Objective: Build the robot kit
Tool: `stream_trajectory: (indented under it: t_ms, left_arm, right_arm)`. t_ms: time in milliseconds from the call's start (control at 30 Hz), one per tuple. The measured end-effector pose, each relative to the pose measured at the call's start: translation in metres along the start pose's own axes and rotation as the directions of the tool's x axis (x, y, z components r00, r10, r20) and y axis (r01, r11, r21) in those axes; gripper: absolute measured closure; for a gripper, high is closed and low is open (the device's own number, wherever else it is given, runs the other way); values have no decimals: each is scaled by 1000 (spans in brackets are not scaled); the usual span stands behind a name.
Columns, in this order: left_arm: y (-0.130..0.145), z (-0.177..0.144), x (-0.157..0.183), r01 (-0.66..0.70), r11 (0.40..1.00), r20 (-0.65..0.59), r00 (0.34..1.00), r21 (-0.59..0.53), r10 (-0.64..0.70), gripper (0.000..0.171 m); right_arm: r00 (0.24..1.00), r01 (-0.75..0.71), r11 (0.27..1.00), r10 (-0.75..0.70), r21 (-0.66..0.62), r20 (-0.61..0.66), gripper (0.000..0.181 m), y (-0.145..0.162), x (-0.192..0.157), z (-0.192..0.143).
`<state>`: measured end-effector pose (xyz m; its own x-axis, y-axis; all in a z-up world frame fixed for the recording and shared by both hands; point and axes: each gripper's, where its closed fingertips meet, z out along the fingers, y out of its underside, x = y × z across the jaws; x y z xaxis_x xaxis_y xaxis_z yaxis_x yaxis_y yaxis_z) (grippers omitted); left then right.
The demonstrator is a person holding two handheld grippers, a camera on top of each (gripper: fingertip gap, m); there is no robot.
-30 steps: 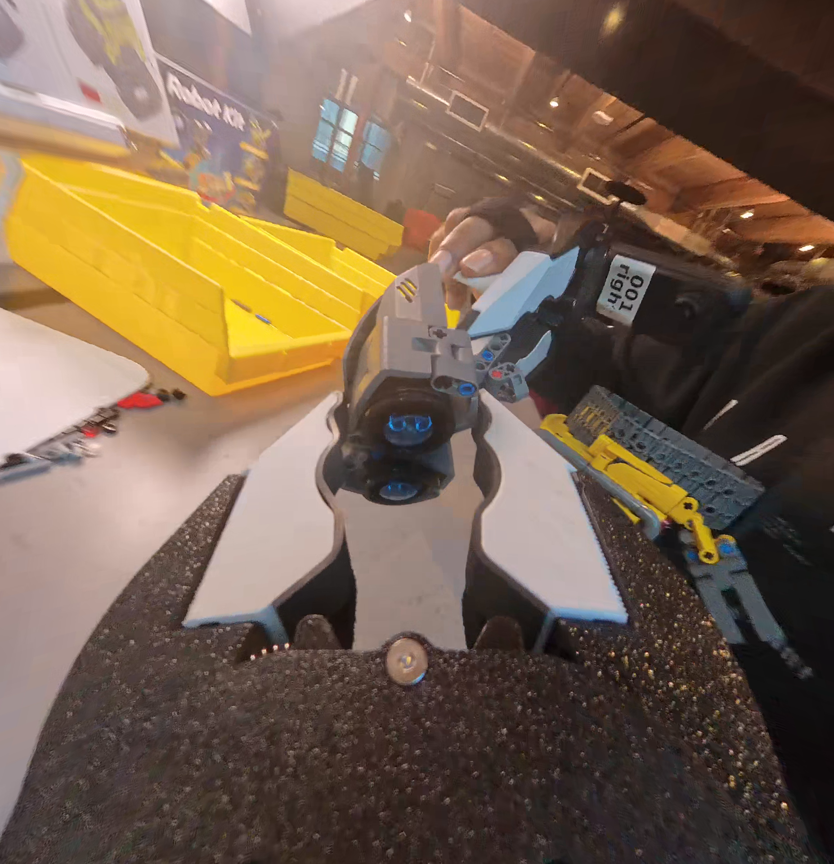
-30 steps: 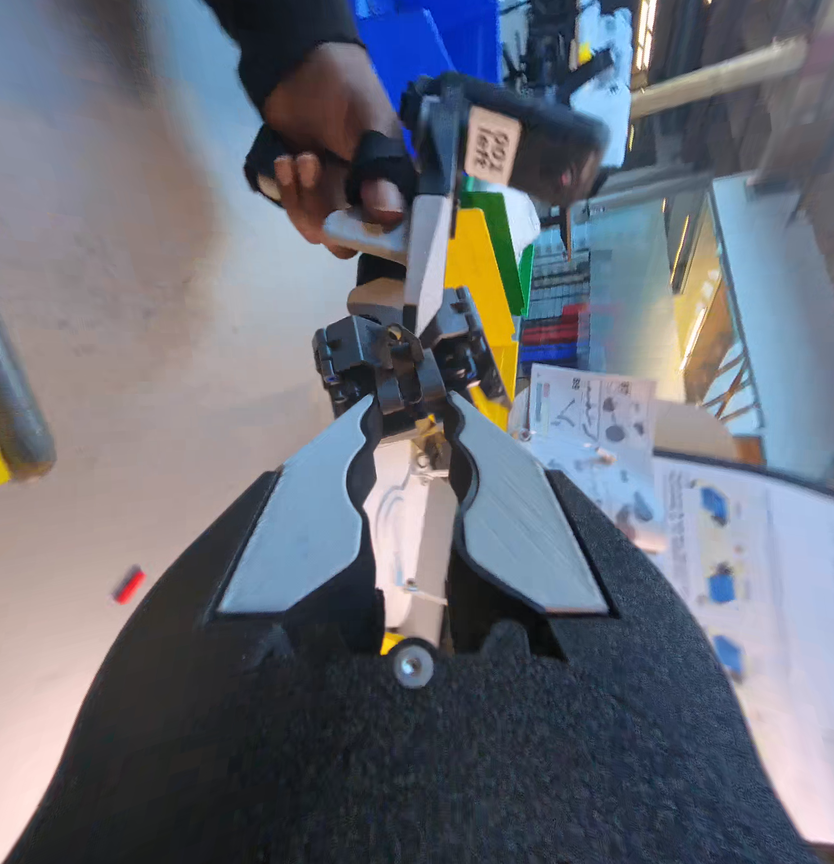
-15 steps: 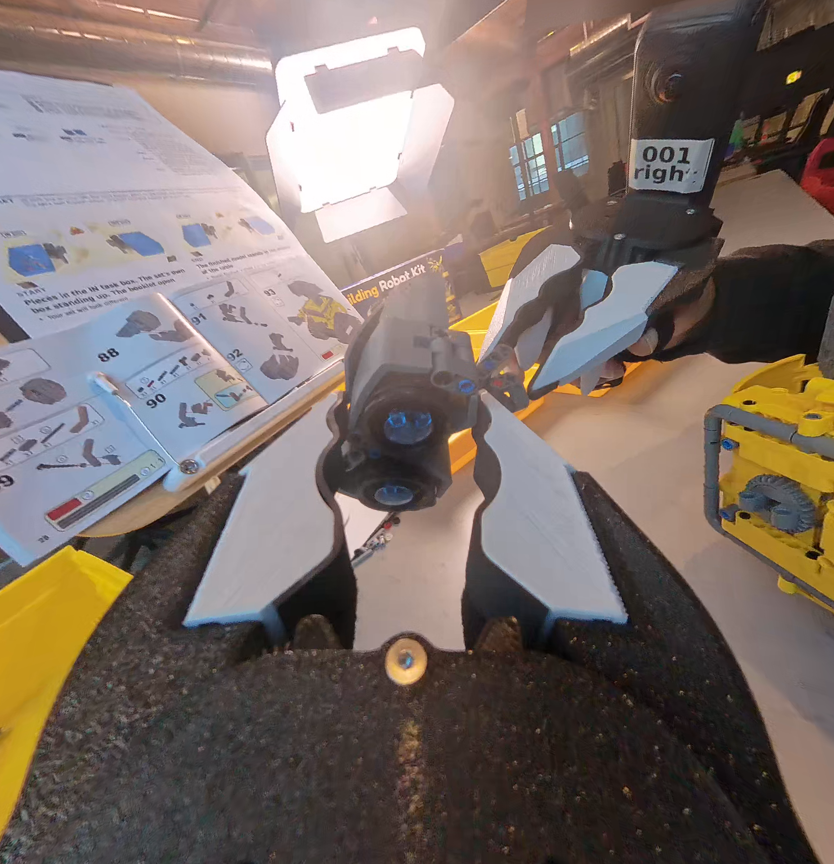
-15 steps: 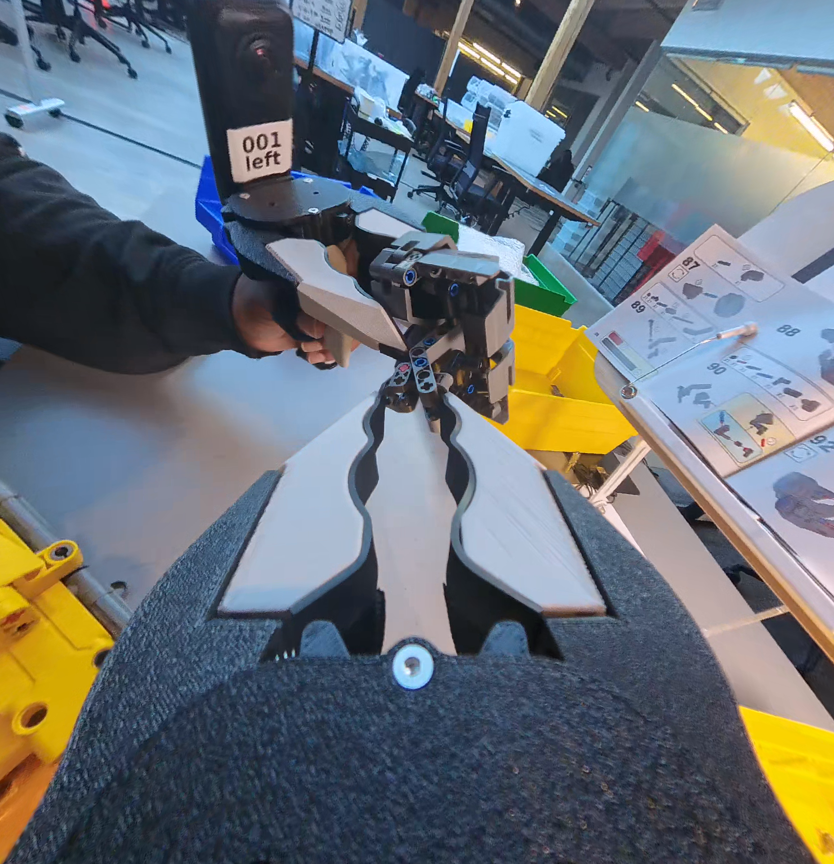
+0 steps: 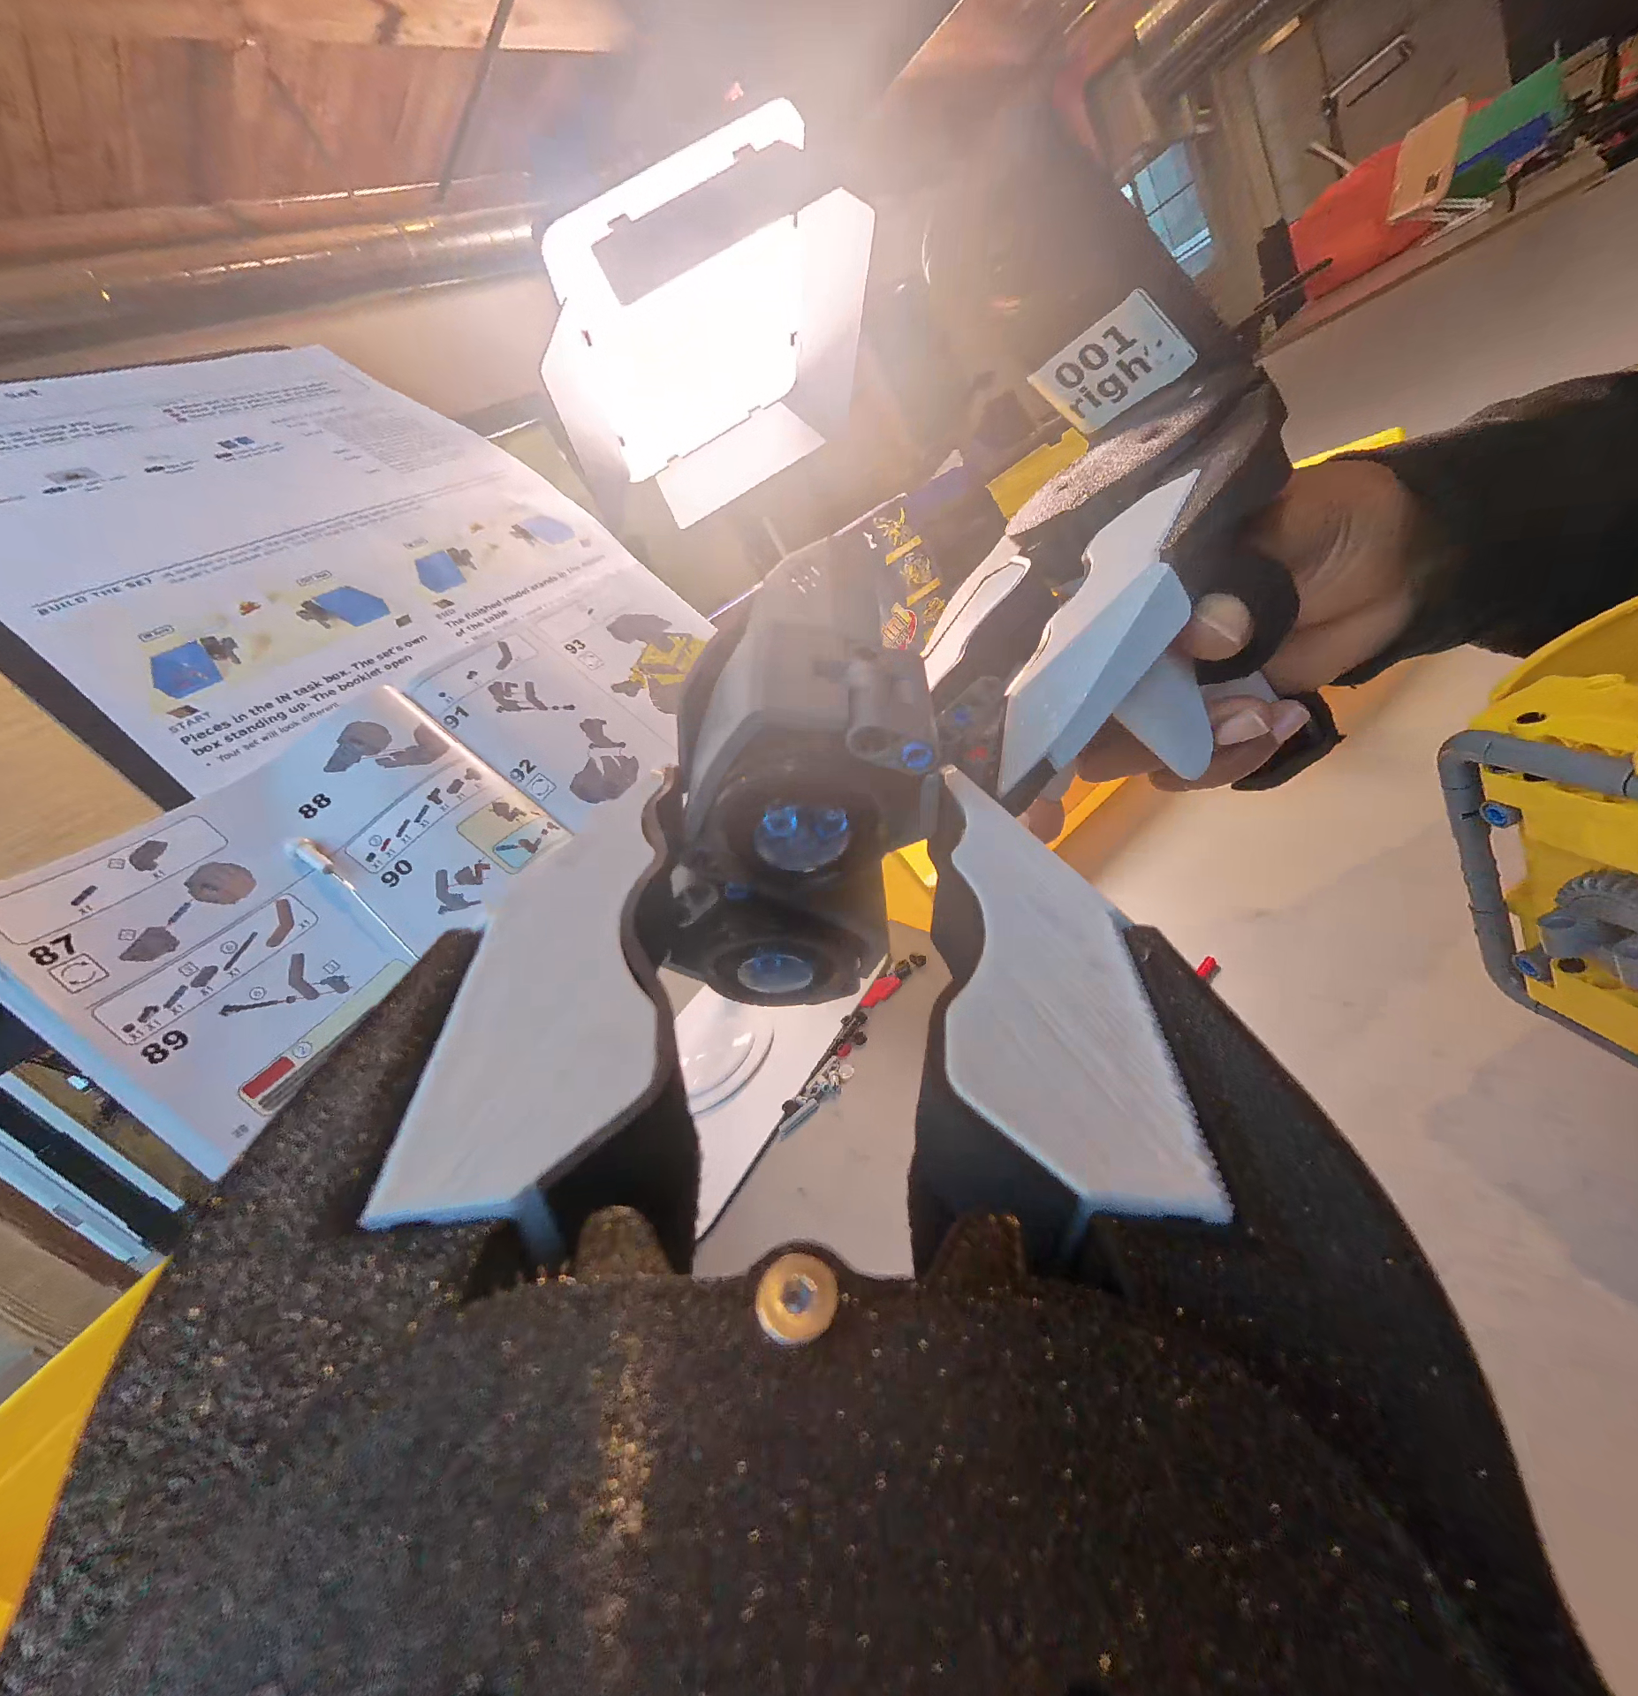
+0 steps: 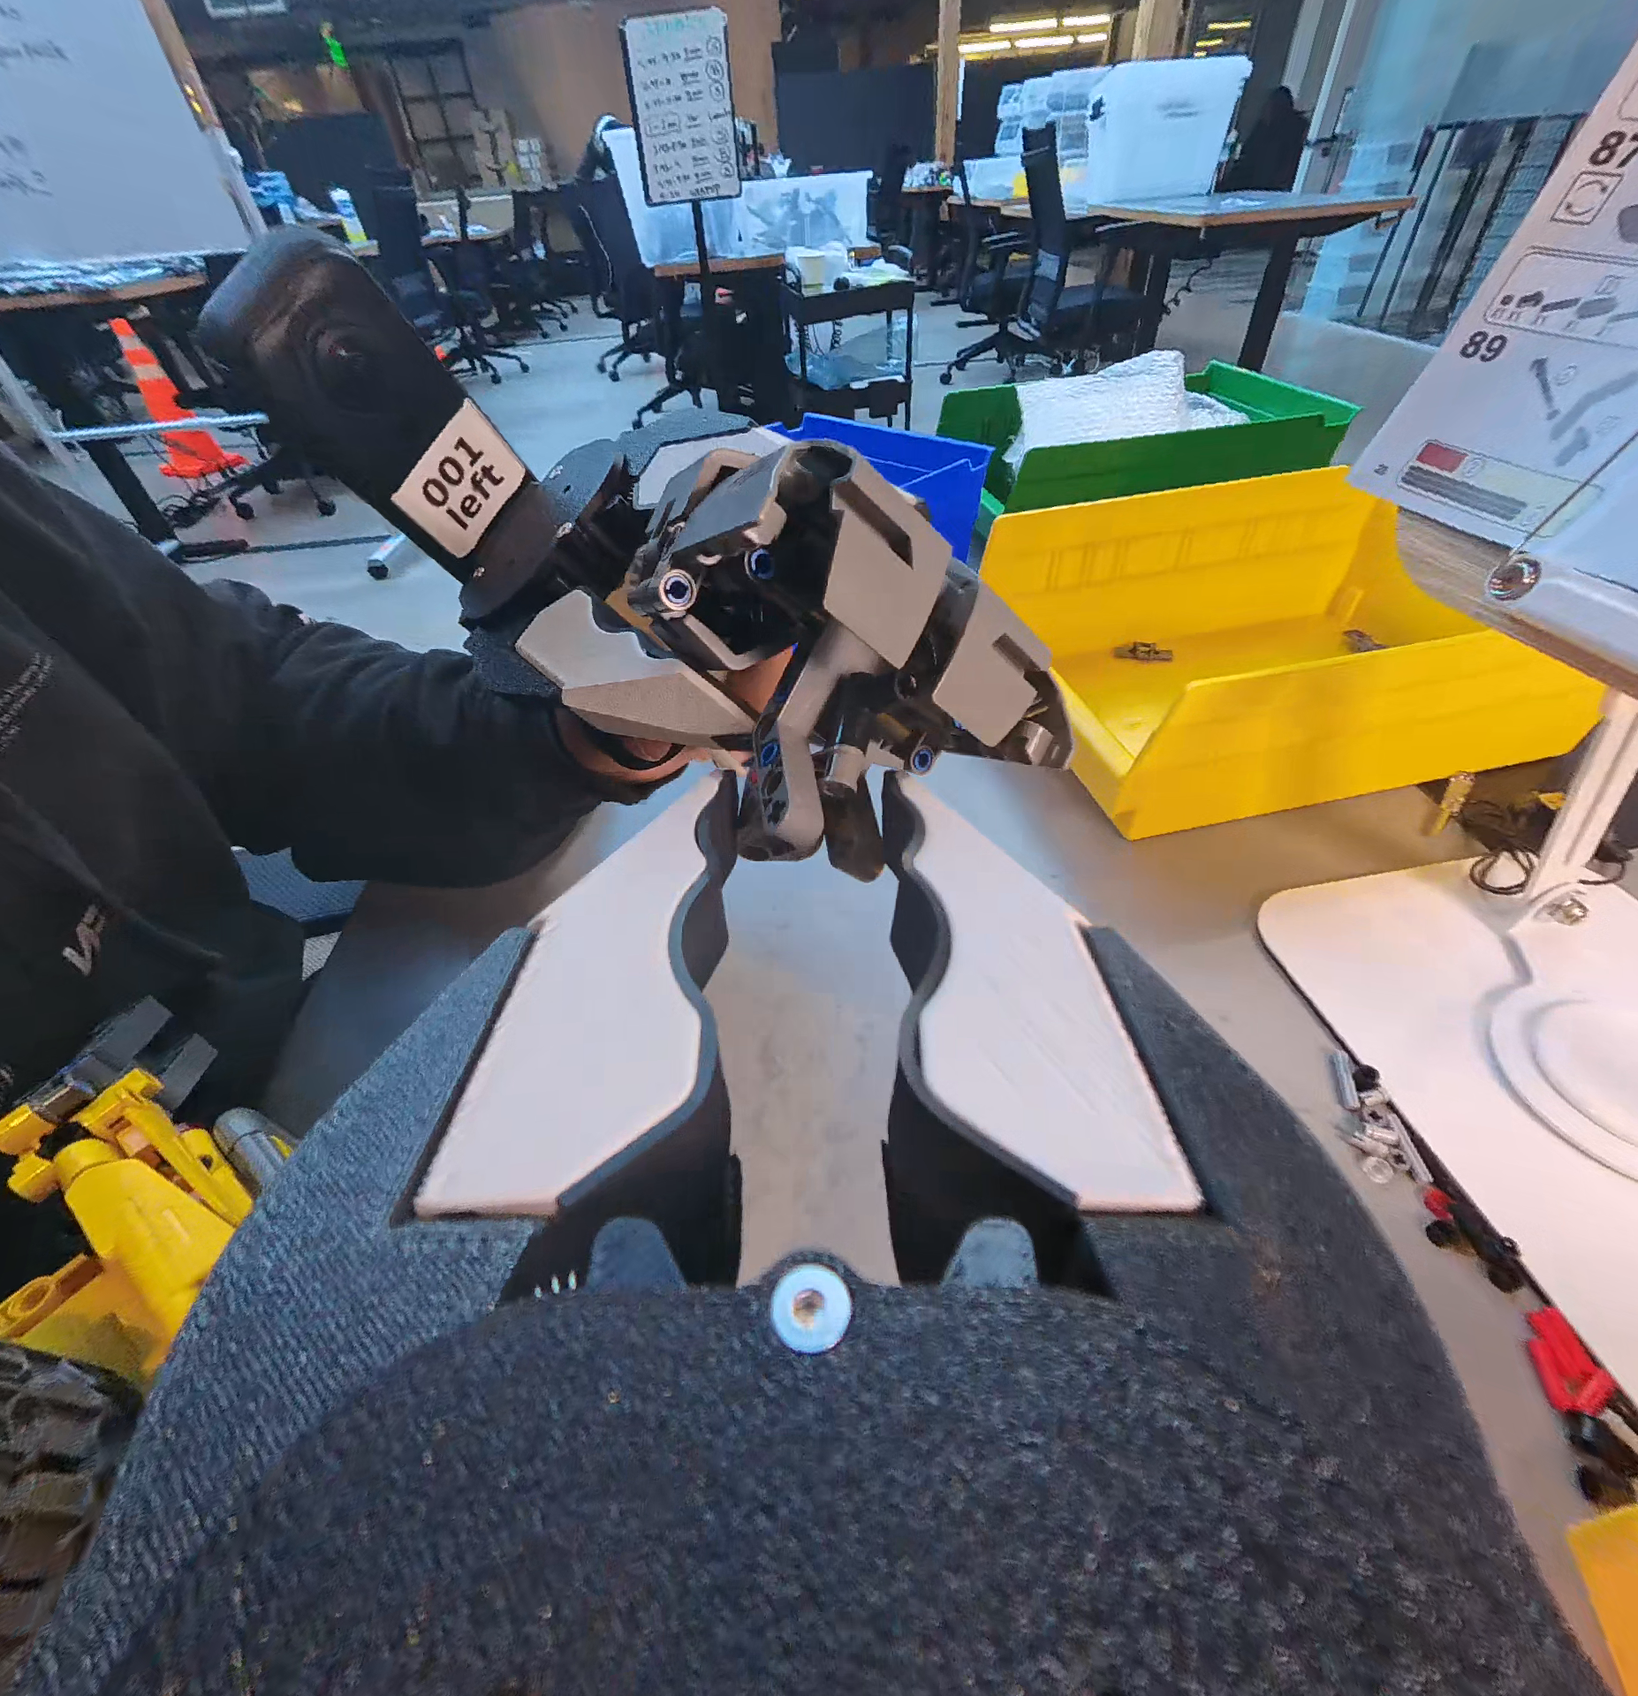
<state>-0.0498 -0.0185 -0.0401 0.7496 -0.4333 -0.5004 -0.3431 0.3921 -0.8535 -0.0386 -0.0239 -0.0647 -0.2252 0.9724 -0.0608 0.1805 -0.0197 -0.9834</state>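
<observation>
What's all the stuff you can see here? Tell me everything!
brick assembly: one, grey and black, in the left gripper's fingers.
instruction booklet: one, white, open on a stand, left side.
lamp: one, bright white, behind the booklet.
brick model: one, yellow, on the table, right side.
bins: three, yellow bin on the table, blue bin and green bin beyond it.
loose small parts: many, grey, black and red, beside the white stand base.
table: one, grey.
left gripper: shut on the assembly.
right gripper: fingertips either side of the assembly's lower end; grip unclear.
right hand, left hand: one on each gripper, black sleeves.
</observation>
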Motion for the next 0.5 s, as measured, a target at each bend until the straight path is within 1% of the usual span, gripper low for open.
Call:
stream_trajectory:
  t_ms: [100,167,233,300,367,400,433,500]
  left_arm:
    - [8,2,1,62,998,-28,998,-16,-62,119]
    - [11,3,4,177,984,-80,981,-13,-178,117]
    - [14,4,5,321,947,-140,937,-22,-321,112]
    - [16,5,5,430,902,-184,885,-29,-428,109]
    - [18,5,5,521,852,-229,825,-47,-517,100]
    - [18,4,4,574,817,-258,783,-48,-566,97]
    - [17,3,4,634,771,-291,729,-55,-620,93]
    - [19,2,3,740,663,-347,597,-111,-724,73]
  right_arm:
    - [998,55,998,-54,37,-23,151,-2,3,-3]
    - [995,89,995,-87,47,-55,153,-1,9,-6]
    - [986,143,989,-140,26,-94,153,4,14,-8]
    - [987,138,990,-134,39,-92,154,5,15,-8]
    - [986,139,989,-134,45,-101,154,7,19,-9]
    - [985,144,989,-140,39,-98,154,9,20,-9]
    - [986,140,989,-136,39,-93,154,10,20,-9]
    - [989,133,990,-128,53,-79,154,9,20,-11]
